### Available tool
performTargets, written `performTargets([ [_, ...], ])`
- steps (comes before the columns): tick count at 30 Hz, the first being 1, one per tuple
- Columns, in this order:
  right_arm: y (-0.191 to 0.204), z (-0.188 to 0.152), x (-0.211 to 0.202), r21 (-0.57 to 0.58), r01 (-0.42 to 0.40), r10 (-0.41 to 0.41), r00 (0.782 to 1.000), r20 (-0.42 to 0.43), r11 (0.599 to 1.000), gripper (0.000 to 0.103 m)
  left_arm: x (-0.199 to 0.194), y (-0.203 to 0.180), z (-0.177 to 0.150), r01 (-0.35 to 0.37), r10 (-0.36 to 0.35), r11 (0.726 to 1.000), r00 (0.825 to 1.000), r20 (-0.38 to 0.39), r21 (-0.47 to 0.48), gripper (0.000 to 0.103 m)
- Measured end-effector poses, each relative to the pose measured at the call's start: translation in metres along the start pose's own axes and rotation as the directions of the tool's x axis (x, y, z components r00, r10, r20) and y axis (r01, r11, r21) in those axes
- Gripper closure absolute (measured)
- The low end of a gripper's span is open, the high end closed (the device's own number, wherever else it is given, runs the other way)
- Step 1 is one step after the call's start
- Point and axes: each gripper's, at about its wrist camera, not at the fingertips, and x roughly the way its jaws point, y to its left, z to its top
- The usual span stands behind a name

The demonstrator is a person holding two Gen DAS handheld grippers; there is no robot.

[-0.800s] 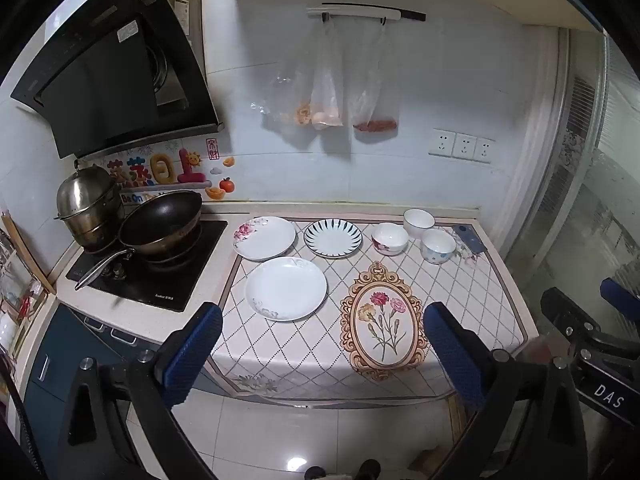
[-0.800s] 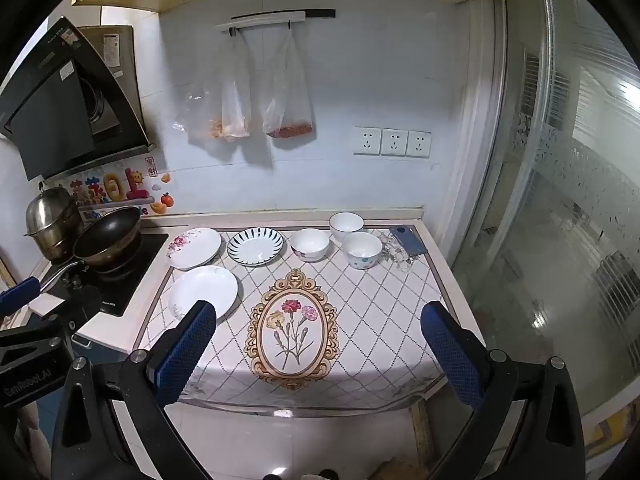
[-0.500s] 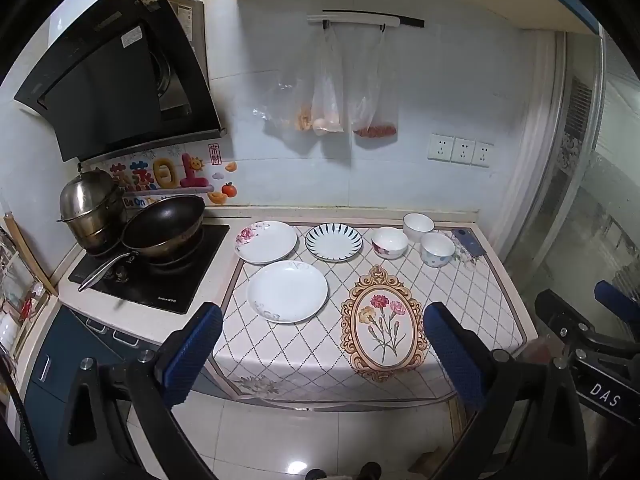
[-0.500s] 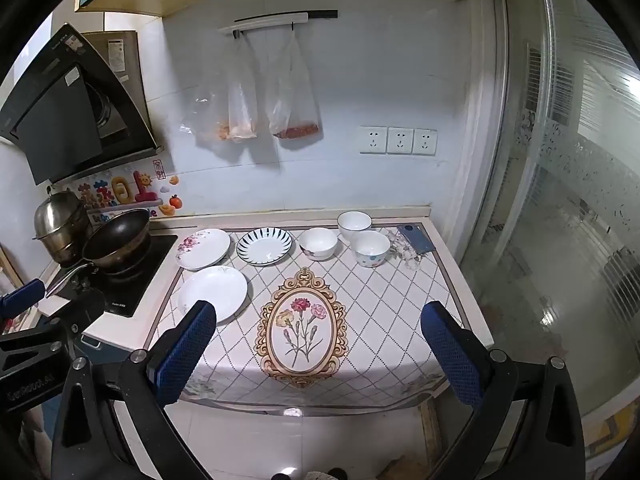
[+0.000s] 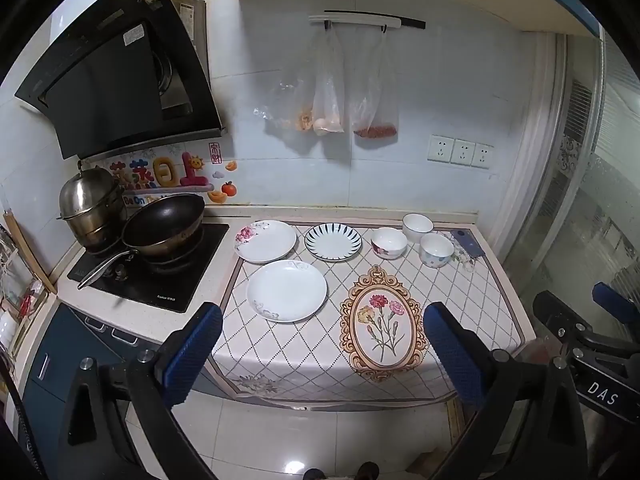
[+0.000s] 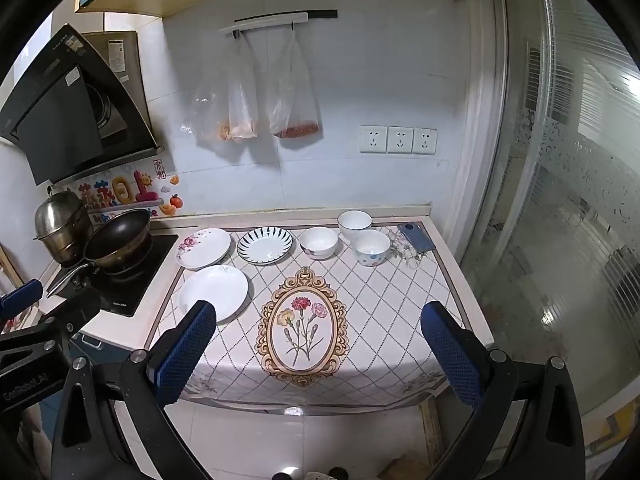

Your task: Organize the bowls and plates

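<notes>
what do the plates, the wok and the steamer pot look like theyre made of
Plain white plate and striped plate: probably glazed ceramic; smooth, glossy, with printed patterns under the shine. Wok: dark metal, possibly coated or seasoned steel; matte black inside, bronze-toned worn outside. Steamer pot: likely stainless steel; bright mirror-like reflections on its domed lid.

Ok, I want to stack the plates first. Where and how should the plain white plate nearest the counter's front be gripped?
Grip the white plate by its raised near rim, from the front edge of the counter. It lies flat, so only the upturned lip offers a pinch, and that side looks clear.
</notes>
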Motion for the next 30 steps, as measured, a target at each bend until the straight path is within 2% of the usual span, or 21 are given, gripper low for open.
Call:
performTargets([
  [30, -0.0015, -0.0036, 0.0094, 0.013, 0.002, -0.001, 1.0, -0.027, 1.0, 0.0, 0.0043, -0.0001, -0.002, 0.024, -0.024, 1.0, 0.999, -0.022, -0.008, 0.0],
])
